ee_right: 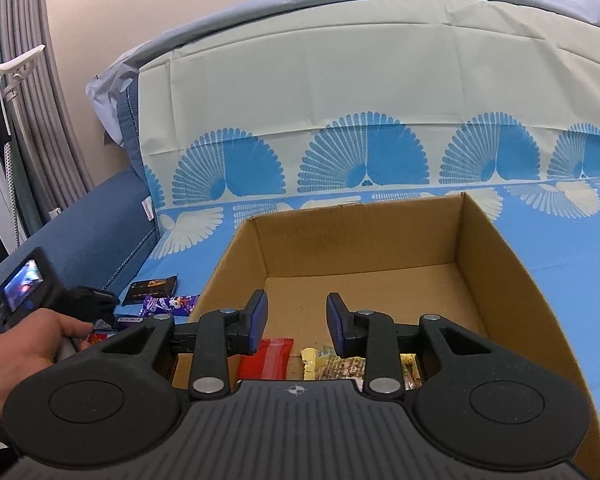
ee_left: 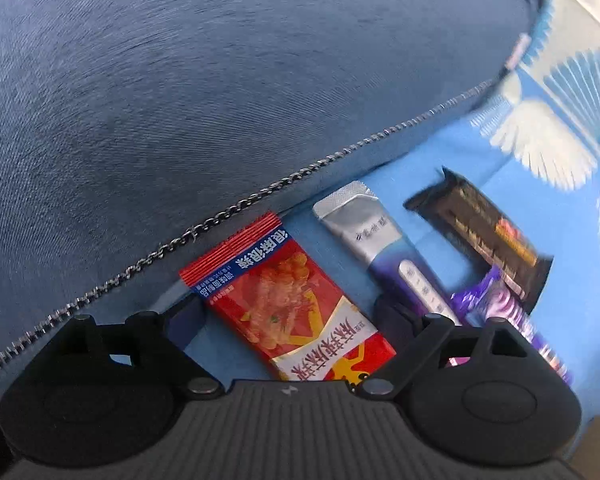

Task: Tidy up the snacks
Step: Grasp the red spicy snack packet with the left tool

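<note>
the left gripper (ee_left: pixel 290 312) pointed steeply down at the blue sheet (ee_left: pixel 440 172), its jaws spread wide and released, with the red packet (ee_left: pixel 288 300) lying flat on the sheet between them; neither pad appeared to press on it. just right of the red packet lay a silver-and-blue packet (ee_left: pixel 376 240), then a black bar (ee_left: pixel 484 232) further right, and a purple packet (ee_left: pixel 500 304) overlapping the black bar's near end. a blue denim cushion (ee_left: pixel 220 80) with a zipper (ee_left: pixel 260 196) along its edge filled the upper part of the left wrist view, right behind the snacks. in the right wrist view, the right gripper (ee_right: pixel 296 320) hovered over the near edge of the cardboard box (ee_right: pixel 500 272), its blue pads (ee_right: pixel 260 320) partly apart and nothing between them. inside the box, at the near wall, lay a red snack (ee_right: pixel 270 360) and yellow snacks (ee_right: pixel 332 364); the rest of the box floor was bare. a hand (ee_right: pixel 28 352) held the left gripper at the box's left, above the loose snacks on the sheet
</note>
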### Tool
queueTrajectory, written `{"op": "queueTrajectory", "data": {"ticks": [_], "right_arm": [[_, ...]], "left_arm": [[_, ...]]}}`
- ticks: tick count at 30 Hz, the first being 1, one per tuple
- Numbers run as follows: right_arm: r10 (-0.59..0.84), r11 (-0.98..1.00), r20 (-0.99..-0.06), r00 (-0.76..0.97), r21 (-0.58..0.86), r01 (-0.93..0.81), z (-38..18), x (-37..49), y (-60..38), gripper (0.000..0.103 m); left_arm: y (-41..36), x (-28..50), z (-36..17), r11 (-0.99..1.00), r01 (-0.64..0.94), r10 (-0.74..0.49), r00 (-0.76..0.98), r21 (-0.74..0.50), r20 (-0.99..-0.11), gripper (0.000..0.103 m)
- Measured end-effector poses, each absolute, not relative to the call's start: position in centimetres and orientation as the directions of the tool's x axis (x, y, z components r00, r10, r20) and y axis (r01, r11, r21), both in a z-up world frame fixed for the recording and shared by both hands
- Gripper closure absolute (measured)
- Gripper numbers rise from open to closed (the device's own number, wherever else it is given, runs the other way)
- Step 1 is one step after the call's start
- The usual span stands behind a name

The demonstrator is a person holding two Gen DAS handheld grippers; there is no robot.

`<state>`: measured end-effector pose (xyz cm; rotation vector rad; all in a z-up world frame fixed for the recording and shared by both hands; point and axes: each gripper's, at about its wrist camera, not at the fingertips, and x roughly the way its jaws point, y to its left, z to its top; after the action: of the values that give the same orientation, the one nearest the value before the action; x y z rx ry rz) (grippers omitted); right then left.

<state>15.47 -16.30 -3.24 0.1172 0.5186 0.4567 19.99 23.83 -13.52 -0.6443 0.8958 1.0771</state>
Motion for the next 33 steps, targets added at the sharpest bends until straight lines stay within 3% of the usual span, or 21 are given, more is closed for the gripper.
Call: {"op": "queueTrajectory", "data": {"ticks": [5,9,12,15,17,20,22,25,27,33], "right_arm": [[0.443,0.896,-0.458,0.77,0.211,-0.39,-3.4,15.6,-16.1,0.069],[0.427,0.904,-0.473,0.771,0.189,-0.384,-3.7,15.9,-15.6,0.069],[0.411,0.909,-0.488,0.77,0.158,-0.385,-4.0,15.9,-15.1,0.069],[0.393,0.913,-0.492,0.776,0.111,-0.392,-4.3,15.4,-14.5,0.069],[0.378,0.916,-0.492,0.784,0.076,-0.394,-4.4,15.1,-14.0,0.069],[0.357,0.919,-0.483,0.799,0.03,-0.393,-4.5,14.5,-13.2,0.069],[0.349,0.918,-0.47,0.81,0.001,-0.396,-4.5,14.0,-12.4,0.069],[0.359,0.908,-0.448,0.819,-0.036,-0.418,-4.4,13.2,-11.4,0.069],[0.374,0.895,-0.435,0.819,-0.064,-0.442,-4.3,12.7,-10.8,0.069],[0.419,0.864,-0.457,0.785,-0.065,-0.499,-3.0,12.8,-9.2,0.069]], "left_arm": [[21.5,17.6,-12.8,0.552,-0.833,0.492,0.296,0.031,-0.819,0.033],[20.0,13.4,-12.6,0.743,-0.669,0.397,0.437,0.003,-0.807,0.047],[19.5,9.4,-12.2,0.864,-0.502,0.281,0.535,-0.033,-0.797,0.048],[19.0,6.0,-12.2,0.94,-0.341,0.216,0.567,0.012,-0.795,0.042],[19.4,4.5,-12.7,0.946,-0.325,0.195,0.568,0.0,-0.8,0.029],[20.3,3.2,-12.2,0.929,-0.365,0.191,0.621,-0.064,-0.761,0.027],[19.5,4.2,-12.6,0.933,-0.359,0.208,0.613,-0.034,-0.762,0.027],[17.8,6.0,-13.4,0.956,-0.291,0.218,0.601,0.044,-0.769,0.03],[17.6,5.9,-13.5,0.964,-0.261,0.209,0.614,0.054,-0.761,0.048],[19.6,4.6,-12.4,0.962,-0.272,0.17,0.67,-0.025,-0.723,0.052]]}}
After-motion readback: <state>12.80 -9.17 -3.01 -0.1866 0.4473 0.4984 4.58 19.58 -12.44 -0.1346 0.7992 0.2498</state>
